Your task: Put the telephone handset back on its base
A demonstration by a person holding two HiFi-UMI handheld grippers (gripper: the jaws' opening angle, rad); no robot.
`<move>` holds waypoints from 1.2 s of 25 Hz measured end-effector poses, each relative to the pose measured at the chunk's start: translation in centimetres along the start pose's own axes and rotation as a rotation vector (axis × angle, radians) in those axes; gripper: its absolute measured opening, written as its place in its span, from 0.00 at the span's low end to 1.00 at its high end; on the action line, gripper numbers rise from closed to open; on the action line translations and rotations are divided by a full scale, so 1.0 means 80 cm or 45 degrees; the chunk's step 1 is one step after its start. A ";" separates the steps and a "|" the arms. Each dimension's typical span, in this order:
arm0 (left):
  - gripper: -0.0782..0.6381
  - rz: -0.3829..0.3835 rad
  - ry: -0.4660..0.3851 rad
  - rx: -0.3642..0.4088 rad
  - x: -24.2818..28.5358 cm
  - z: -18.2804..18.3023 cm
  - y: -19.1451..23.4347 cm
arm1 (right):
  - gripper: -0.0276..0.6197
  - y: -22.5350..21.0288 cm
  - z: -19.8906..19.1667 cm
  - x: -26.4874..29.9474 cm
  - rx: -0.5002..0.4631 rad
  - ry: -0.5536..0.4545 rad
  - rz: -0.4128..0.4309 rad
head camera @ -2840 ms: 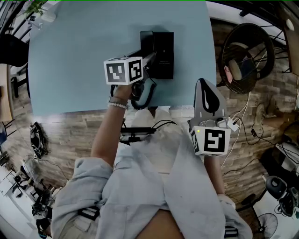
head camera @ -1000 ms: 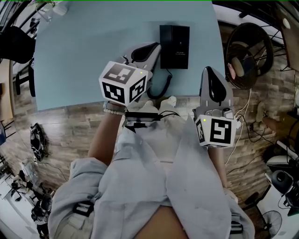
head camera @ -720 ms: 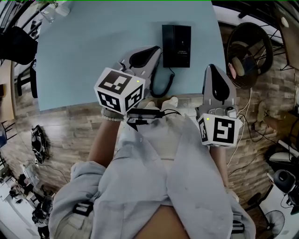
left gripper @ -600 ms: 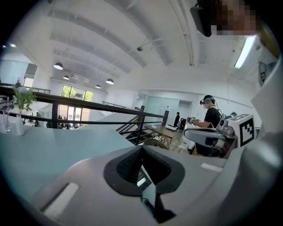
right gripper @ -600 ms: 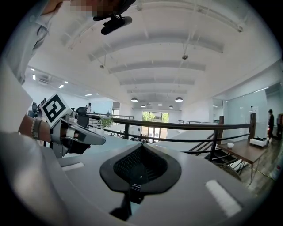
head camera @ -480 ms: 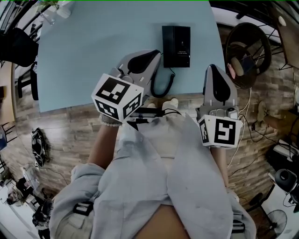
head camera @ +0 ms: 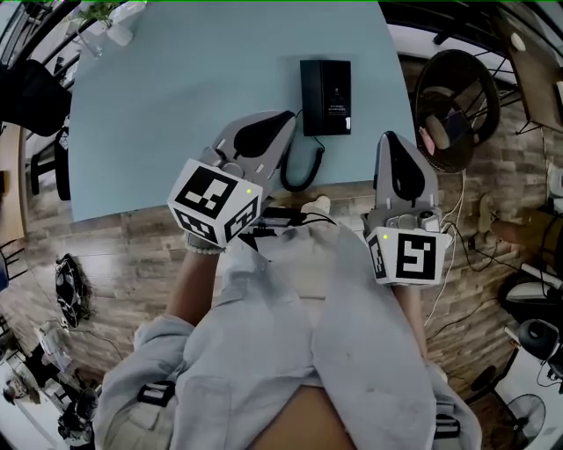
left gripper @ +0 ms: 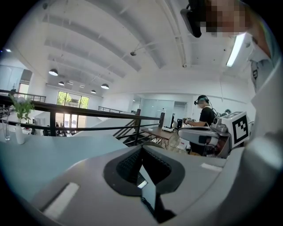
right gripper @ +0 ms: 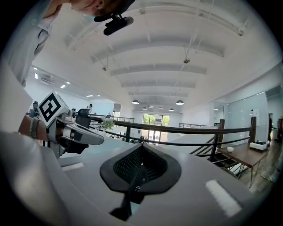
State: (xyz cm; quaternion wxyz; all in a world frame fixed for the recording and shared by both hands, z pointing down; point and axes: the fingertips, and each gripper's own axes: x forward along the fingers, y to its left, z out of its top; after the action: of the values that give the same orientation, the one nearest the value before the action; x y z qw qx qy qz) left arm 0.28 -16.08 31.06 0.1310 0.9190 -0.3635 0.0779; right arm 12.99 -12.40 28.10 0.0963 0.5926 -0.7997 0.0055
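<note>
- A pale blue, smooth table top [head camera: 176,97] fills the upper part of the head view, over a floor of brown wooden planks [head camera: 114,255].
- A round dark wicker chair [head camera: 453,110] stands off the table's right edge. A green plant in a small clear vase [head camera: 104,16] sits at the far left corner.
- The gripper views show a white beamed ceiling with round lamps [right gripper: 179,102], a dark metal railing [right gripper: 185,130] and bright windows behind it. A person in a dark shirt [left gripper: 206,115] stands at a desk further off.
- The black telephone handset [head camera: 310,97] lies along the left side of its flat black rectangular base [head camera: 338,97], on the table's right half. Its black coiled cord [head camera: 303,167] loops toward the near edge.
- The left gripper [head camera: 287,117] hangs over the near edge, beside the cord and near the base without touching. Its jaws are pressed together with nothing between them.
- The right gripper [head camera: 391,137] is near the table's right corner, well clear of the telephone, its jaws likewise together and empty.
</note>
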 end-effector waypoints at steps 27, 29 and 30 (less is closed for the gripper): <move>0.12 -0.041 0.019 -0.006 0.001 -0.006 -0.013 | 0.05 0.008 -0.005 0.002 -0.038 0.029 0.032; 0.12 -0.034 0.021 0.000 0.001 -0.006 -0.012 | 0.05 0.007 -0.006 0.002 -0.042 0.033 0.030; 0.12 -0.032 0.021 0.002 0.001 -0.006 -0.012 | 0.05 0.007 -0.006 0.002 -0.043 0.036 0.028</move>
State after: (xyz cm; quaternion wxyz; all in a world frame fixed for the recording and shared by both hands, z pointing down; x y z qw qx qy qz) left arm 0.97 -15.33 31.33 0.1343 0.9230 -0.3508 0.0842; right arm 12.50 -12.32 28.66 0.1174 0.5821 -0.8046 0.0015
